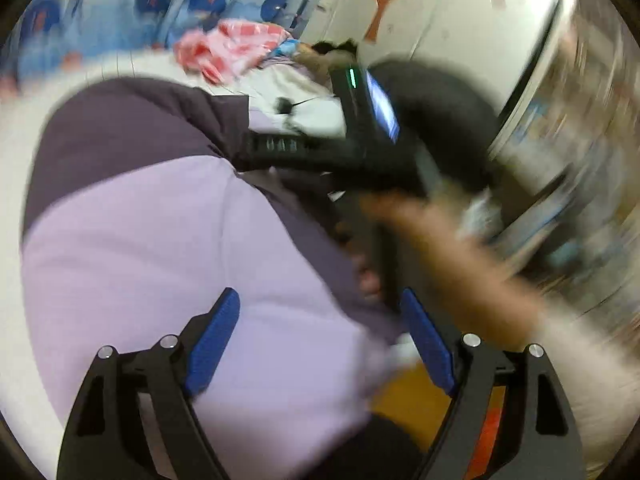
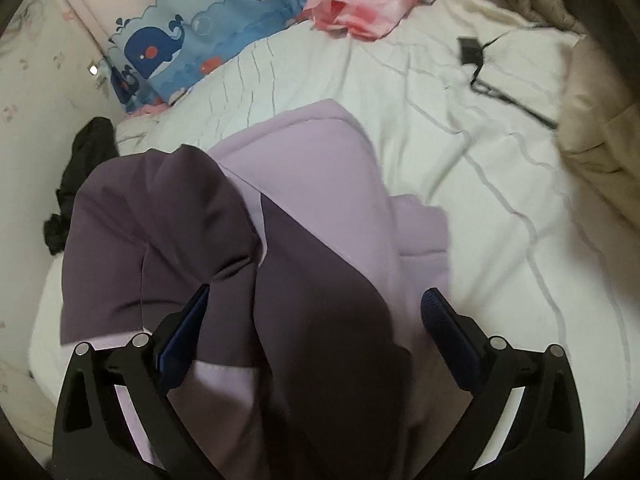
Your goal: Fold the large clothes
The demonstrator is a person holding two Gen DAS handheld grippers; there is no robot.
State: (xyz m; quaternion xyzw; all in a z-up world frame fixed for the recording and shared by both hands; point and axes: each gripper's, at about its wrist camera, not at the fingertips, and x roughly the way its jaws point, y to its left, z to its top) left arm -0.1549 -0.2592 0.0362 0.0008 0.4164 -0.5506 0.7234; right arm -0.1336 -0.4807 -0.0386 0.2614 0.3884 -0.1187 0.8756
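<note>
**Inspector:** White quilted bedding point(image 2: 460, 208), wrinkled and stitched in long lines, fills the middle and right of the right wrist frame. A two-tone garment point(image 2: 280, 220) lies on it at centre, smooth cloth in pale lilac and dark purple panels, bunched into soft folds.

**Clerk:** Tongs?

**Inspector:** Right gripper point(image 2: 316, 320), lower frame: blue ribbed pads spread wide, garment between them, nothing clamped. Left gripper point(image 1: 320, 332), lower frame of the blurred left wrist view: also spread wide over the lilac cloth, holding nothing.

**Clerk:** Surroundings?

**Inspector:** Whale-print blue fabric point(image 2: 192, 36) at upper left; crumpled pink checked cloth point(image 2: 368, 4) at upper centre; small black device with cord point(image 2: 472, 52) at upper right; beige padded item point(image 2: 600, 128) at right edge; black cloth point(image 2: 76, 176) at left.

**Clerk:** Obstructions?

**Inspector:** In the left wrist view, the other handset and a bare forearm point(image 1: 452, 256) cross the centre right, over the garment's far edge.
</note>
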